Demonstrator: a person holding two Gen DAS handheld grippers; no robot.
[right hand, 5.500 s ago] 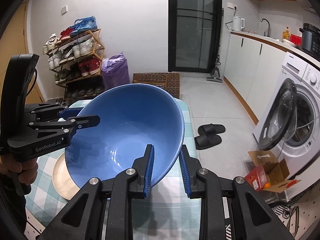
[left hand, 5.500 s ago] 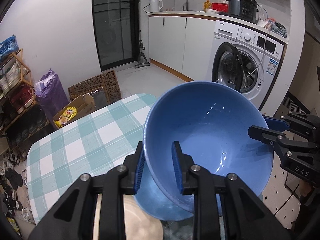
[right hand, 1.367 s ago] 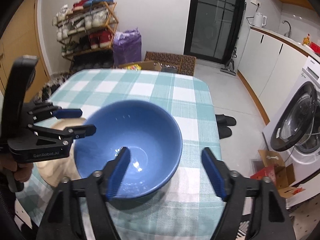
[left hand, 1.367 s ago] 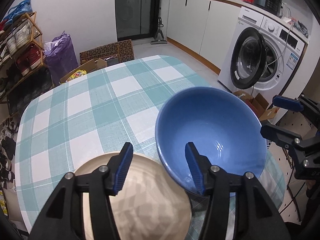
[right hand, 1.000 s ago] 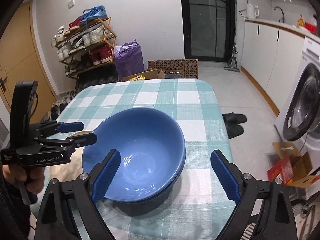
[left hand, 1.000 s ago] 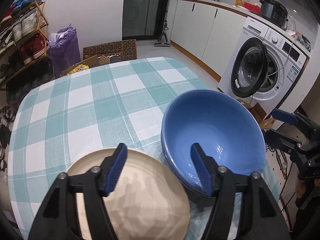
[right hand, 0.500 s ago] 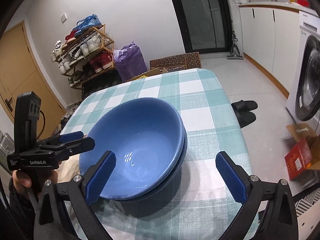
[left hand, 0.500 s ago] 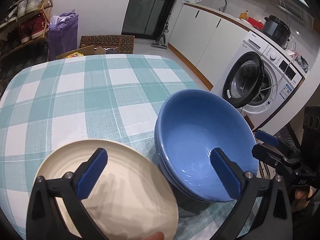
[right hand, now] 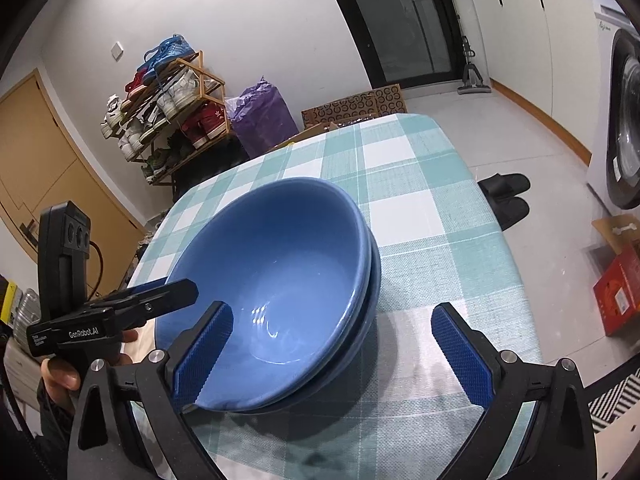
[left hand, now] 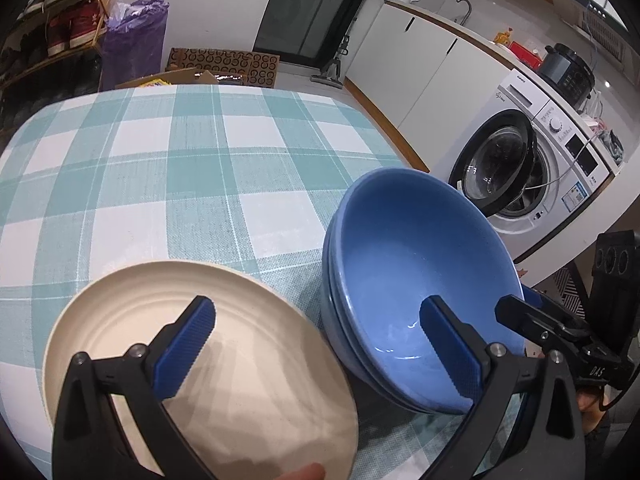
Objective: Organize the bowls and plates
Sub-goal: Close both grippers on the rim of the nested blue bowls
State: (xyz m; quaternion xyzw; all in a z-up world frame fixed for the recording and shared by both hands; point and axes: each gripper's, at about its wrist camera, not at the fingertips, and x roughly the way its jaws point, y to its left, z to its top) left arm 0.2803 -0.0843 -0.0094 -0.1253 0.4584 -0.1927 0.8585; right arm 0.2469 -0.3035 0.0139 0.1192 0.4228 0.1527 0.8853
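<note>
Nearest the left wrist camera, the left gripper (left hand: pixel 320 344) stands with its jaws spread wide and nothing between the pads; it has just been opening. Under it lies the cream plate (left hand: pixel 168 320), flat on the checked tablecloth (left hand: pixel 200 184), one blue pad over the plate and the other over the bowls beside it. The right gripper (right hand: pixel 332 344) is likewise wide apart, its jaws having just been opening, and empty: one pad hangs over the near rim of the bowls, the other over bare cloth.

Just beyond sit the blue bowls (right hand: pixel 276 280), one nested inside the other, the upper one tilted a little so that the lower rim shows along one side. They rest on the table touching or nearly touching the plate's edge. Nesting saves room, and the spread jaws suggest the bowl step is done and the plate comes next.

Farther off are the shoe rack (right hand: pixel 168 92), a purple bag (left hand: pixel 132 36) and the washing machine (left hand: pixel 532 152).
</note>
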